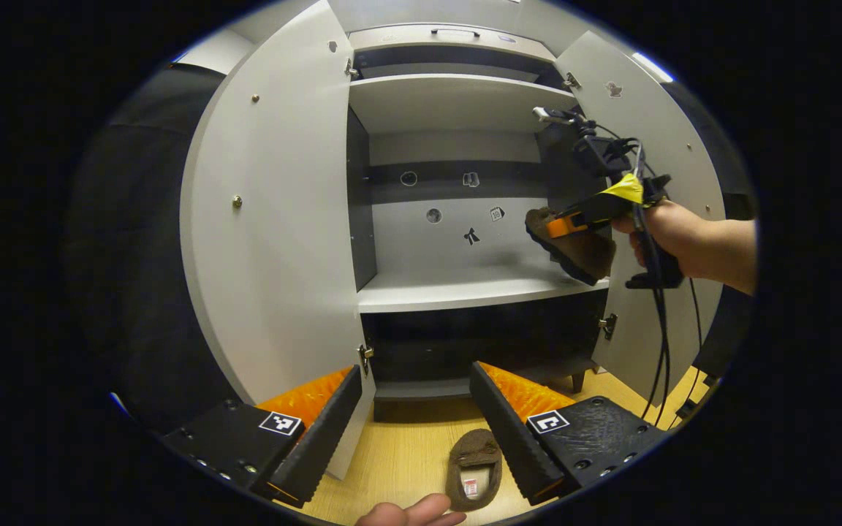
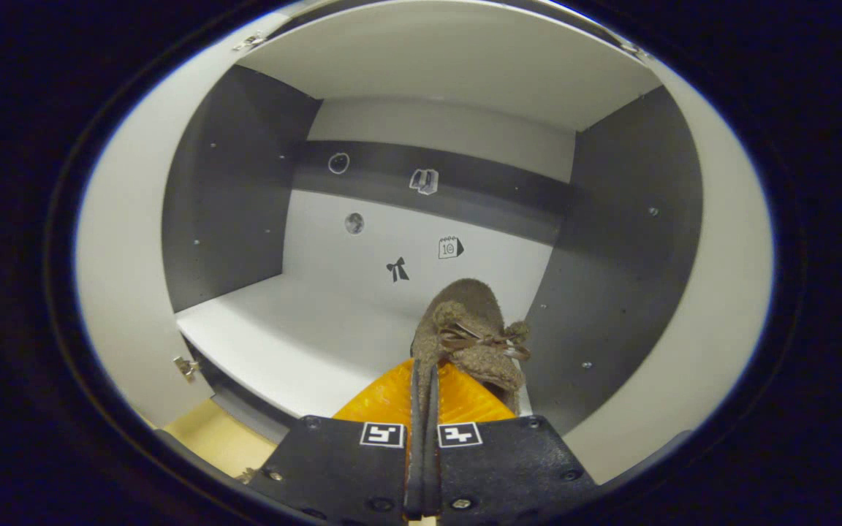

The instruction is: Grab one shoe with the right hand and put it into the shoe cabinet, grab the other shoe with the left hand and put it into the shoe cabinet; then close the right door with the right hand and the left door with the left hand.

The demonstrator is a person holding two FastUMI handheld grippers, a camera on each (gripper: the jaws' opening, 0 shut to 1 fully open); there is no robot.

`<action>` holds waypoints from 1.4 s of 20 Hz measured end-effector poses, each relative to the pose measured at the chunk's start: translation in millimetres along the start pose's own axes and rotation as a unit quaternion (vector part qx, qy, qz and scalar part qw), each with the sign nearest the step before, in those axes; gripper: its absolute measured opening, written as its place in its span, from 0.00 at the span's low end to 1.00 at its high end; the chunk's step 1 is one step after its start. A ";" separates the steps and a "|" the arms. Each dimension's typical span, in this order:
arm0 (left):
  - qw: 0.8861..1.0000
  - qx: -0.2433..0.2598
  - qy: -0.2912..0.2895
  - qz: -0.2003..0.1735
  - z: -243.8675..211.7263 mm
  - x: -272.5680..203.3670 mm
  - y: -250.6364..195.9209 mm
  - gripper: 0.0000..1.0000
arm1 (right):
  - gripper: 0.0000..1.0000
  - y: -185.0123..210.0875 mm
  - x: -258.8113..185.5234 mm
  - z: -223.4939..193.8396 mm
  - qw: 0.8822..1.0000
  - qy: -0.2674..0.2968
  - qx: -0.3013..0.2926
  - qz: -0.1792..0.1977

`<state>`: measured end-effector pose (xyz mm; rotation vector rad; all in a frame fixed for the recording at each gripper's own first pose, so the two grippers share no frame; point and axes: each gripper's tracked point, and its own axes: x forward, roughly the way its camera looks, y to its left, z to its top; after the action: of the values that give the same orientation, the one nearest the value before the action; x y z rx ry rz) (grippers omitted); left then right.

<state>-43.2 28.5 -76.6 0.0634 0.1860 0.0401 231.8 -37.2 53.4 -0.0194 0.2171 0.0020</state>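
R gripper (image 2: 421,409) is clamped narrow, both fingers pinching the edge of a brown shoe (image 2: 468,332). Shoe sticks out straight ahead of the fingers, toe pointing into the shoe cabinet (image 2: 238,183), bow on top. In the left gripper view the same shoe (image 1: 574,245) hangs tilted in the R gripper (image 1: 563,223), sole down-left, just above the right end of the middle shelf (image 1: 465,288); can't tell if it touches the shelf. A hand (image 1: 673,230) holds that gripper, cables hanging below it.

L gripper (image 1: 414,431) is spread wide, nothing between its fingers. The other shoe (image 1: 473,467) lies on the wood floor (image 1: 406,453), between the fingers but nearer the right one, opening up. A fingertip shows at the bottom edge, just beside that shoe.

Cabinet: both doors open, left door (image 1: 275,241) ahead-left of the L gripper, right door (image 1: 655,146) ahead-right behind the hand. Middle compartment has small stickers (image 2: 421,180) on its back wall; the shelf surface ahead-left of the R gripper is bare white. Upper shelf (image 1: 457,91) sits above it; lower compartment, straight ahead of the L gripper, is dark, contents not visible.
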 end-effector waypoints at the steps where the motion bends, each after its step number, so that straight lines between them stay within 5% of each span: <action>1: 1.000 0.001 0.000 0.005 -1.3 -2.1 4.2 0.96 | 0.04 -4.1 13.4 -1.8 1.000 0.009 0.008 -0.001; 10: 0.999 -0.018 0.022 0.022 -17.0 -3.0 17.4 0.96 | 0.04 -12.2 66.5 -16.5 0.999 0.043 -0.006 -0.016; 12: 1.000 -0.015 0.017 0.013 -14.4 -0.9 10.1 0.96 | 0.13 -12.1 65.9 -10.7 0.999 0.033 -0.014 -0.023; 15: 1.000 -0.006 0.010 0.004 -11.7 3.8 4.3 0.96 | 0.80 -15.1 43.4 -3.0 1.000 0.004 0.003 -0.030; 16: 1.000 -0.008 0.012 0.001 -12.9 6.0 2.8 0.96 | 0.75 -14.2 32.5 3.7 0.999 -0.019 0.015 -0.026; 18: 1.000 -0.015 0.020 -0.003 -16.9 10.5 0.5 0.96 | 0.86 -16.6 4.8 18.8 0.997 -0.069 0.019 -0.022; 19: 1.000 -0.018 0.024 -0.006 -19.6 12.7 -1.4 0.96 | 0.99 -17.1 -12.2 26.0 0.995 -0.091 0.015 -0.022; 23: 0.998 -0.026 0.052 -0.018 -46.8 22.2 -7.2 0.96 | 1.00 -6.9 -96.9 38.3 0.987 -0.161 -0.003 -0.004; 28: 0.990 -0.021 0.126 -0.054 -125.9 14.7 -33.2 0.96 | 1.00 5.1 -179.2 -15.6 0.991 -0.126 -0.053 0.000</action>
<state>-51.1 3.5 -205.0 0.0060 0.4404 -0.0556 53.5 -32.4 76.7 -0.1240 -0.0364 0.0155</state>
